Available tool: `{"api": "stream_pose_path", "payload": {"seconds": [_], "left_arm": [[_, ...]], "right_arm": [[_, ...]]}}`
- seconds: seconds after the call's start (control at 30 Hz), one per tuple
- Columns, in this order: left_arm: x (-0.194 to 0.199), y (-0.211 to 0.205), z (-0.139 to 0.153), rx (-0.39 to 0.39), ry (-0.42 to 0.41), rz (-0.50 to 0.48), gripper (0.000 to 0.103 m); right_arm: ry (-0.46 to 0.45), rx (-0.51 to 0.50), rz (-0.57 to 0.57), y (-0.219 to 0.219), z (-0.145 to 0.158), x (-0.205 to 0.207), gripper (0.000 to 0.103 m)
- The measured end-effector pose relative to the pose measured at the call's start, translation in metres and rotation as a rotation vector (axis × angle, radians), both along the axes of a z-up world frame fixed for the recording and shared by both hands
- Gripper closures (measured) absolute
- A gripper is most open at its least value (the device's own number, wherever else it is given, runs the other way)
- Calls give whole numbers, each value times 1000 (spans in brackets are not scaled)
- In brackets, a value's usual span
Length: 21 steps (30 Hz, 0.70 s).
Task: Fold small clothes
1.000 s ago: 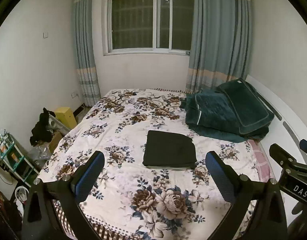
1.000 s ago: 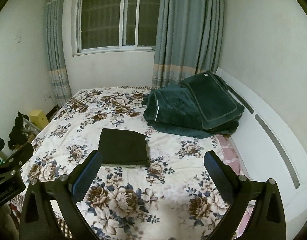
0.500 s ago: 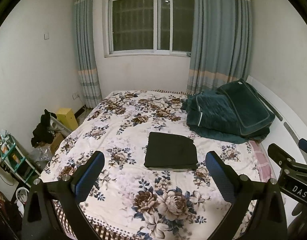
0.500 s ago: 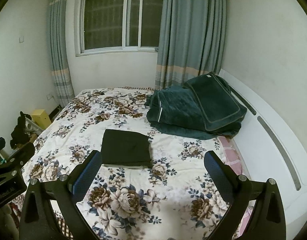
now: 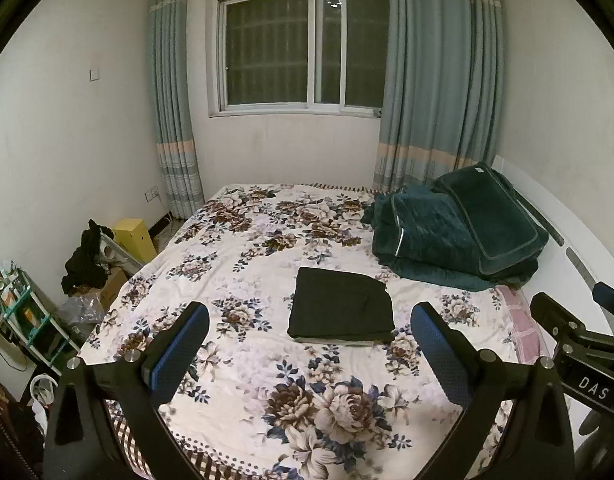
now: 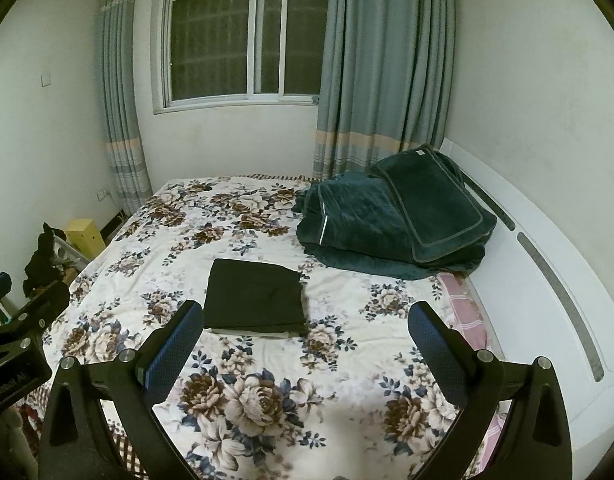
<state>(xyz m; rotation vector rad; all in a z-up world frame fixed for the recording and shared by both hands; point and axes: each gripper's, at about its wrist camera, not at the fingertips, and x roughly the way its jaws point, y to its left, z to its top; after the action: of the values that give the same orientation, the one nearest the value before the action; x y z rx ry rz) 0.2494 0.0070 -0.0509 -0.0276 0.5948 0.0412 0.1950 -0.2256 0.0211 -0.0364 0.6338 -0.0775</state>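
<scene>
A dark folded garment lies flat as a neat rectangle in the middle of the floral bedsheet; it also shows in the right wrist view. My left gripper is open and empty, held above the near part of the bed, short of the garment. My right gripper is open and empty, also held back from the garment and to its right. Part of the right gripper's body shows at the right edge of the left wrist view.
A pile of dark green blankets sits at the far right of the bed by the white headboard. Left of the bed stand a yellow box, dark clothes and a small shelf. A window and curtains are behind.
Both grippers have drawn back and risen slightly; the garment sits a little farther and lower in both views. The garment has not moved and both grippers stay open.
</scene>
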Motion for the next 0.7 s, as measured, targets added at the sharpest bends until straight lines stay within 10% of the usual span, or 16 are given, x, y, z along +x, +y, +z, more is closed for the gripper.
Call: {"api": "stream_pose_path", "payload": {"seconds": [0.7], "left_arm": [[1,-17,9,6,-8,9,0]], "right_arm": [[-8,1,12,5,2,8,0]]}}
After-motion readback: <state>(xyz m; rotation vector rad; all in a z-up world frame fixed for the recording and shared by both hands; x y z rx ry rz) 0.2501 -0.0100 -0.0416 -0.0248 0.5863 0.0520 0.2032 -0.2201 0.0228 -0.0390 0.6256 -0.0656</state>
